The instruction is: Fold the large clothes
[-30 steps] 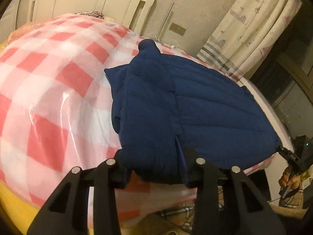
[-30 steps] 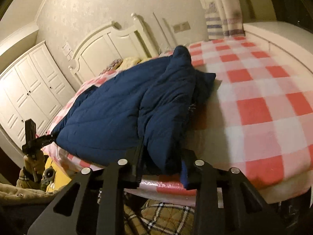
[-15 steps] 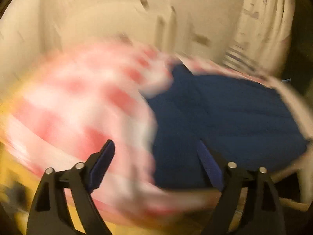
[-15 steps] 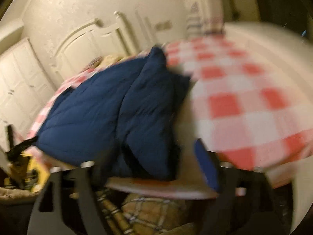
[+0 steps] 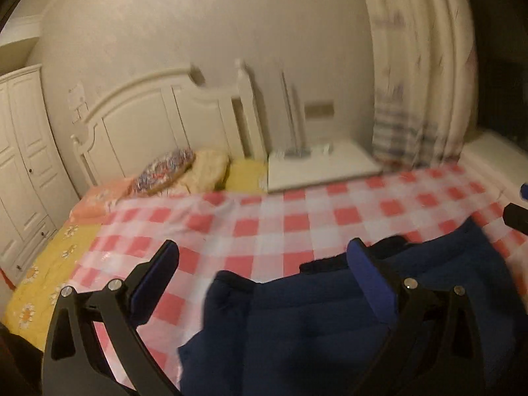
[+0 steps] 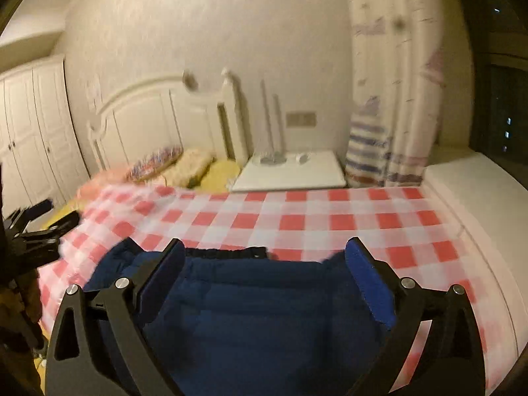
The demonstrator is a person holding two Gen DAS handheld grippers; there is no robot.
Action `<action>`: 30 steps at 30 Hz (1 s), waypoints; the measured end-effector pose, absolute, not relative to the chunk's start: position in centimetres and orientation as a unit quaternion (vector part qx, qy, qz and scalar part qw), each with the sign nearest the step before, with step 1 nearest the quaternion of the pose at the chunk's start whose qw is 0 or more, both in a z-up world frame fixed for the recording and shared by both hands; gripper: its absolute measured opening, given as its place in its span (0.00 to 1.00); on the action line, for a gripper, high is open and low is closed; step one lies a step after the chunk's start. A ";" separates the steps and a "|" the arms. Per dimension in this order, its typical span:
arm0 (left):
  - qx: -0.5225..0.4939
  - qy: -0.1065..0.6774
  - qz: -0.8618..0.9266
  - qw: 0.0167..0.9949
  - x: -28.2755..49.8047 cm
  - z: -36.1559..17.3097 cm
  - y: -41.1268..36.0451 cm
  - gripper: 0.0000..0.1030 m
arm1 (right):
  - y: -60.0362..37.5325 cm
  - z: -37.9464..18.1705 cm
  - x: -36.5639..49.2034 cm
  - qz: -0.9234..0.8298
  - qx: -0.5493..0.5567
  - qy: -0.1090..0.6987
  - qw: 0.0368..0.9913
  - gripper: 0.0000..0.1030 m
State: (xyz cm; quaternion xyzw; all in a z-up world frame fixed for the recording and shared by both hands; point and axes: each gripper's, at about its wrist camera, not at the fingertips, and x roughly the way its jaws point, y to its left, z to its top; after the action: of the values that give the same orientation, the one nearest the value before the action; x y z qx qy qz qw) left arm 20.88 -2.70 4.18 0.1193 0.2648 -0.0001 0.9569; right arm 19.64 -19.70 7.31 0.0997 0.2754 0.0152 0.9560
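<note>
A dark blue quilted jacket (image 5: 330,323) lies folded on the near part of the red-and-white checked cover (image 5: 297,217) on the bed. My left gripper (image 5: 264,254) is open and empty above the jacket's left part. In the right wrist view the jacket (image 6: 257,313) fills the near foreground. My right gripper (image 6: 264,254) is open and empty above it. The left gripper shows at the left edge of the right wrist view (image 6: 36,227). The right gripper shows at the right edge of the left wrist view (image 5: 518,211).
A white headboard (image 5: 165,115) and several pillows (image 5: 184,168) stand at the bed's far end. A white bedside table (image 6: 290,171) sits beside a striped curtain (image 6: 389,115). White wardrobe doors (image 5: 19,165) line the left wall. A yellow flowered sheet (image 5: 46,277) shows at the left.
Both grippers let go of the jacket's near edge, opened wide and swung up to face the headboard. The jacket now lies lower in both views.
</note>
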 end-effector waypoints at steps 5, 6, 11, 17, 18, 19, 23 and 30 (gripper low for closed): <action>0.161 0.350 0.003 0.923 26.3 -3.8 -4.7 0.98 | -18.7 0.9 26.9 0.000 0.090 0.386 0.918 0.92; 0.174 0.362 0.001 0.916 26.9 -5.4 -5.0 0.98 | -18.5 -0.7 27.5 -0.002 0.092 0.409 0.908 0.92; 0.151 0.417 -0.025 0.896 28.7 -10.4 -3.7 0.98 | -19.4 -7.0 29.6 -0.005 0.116 0.474 0.873 0.95; 0.125 0.416 -0.036 0.900 28.5 -11.3 -3.0 0.98 | -18.8 -7.4 29.1 -0.013 0.098 0.473 0.875 0.96; 0.123 0.415 -0.037 0.900 28.5 -11.5 -2.9 0.98 | -18.8 -7.5 29.0 -0.014 0.096 0.473 0.875 0.96; 0.122 0.415 -0.038 0.901 28.6 -11.5 -3.0 0.98 | -18.6 -7.5 29.0 -0.015 0.094 0.473 0.876 0.96; 0.114 0.416 -0.042 0.901 28.5 -11.5 -2.7 0.98 | -18.5 -7.3 29.6 -0.016 0.092 0.473 0.876 0.96; 0.083 0.424 -0.059 0.900 29.0 -11.7 -2.0 0.98 | -18.6 -7.4 29.6 -0.015 0.092 0.473 0.876 0.96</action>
State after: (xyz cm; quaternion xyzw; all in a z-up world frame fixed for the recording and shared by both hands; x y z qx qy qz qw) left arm 28.97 -2.03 -11.75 0.0832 0.4240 -0.0586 0.8999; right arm 29.57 -18.56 -7.40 0.0921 0.4731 -0.0154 0.8760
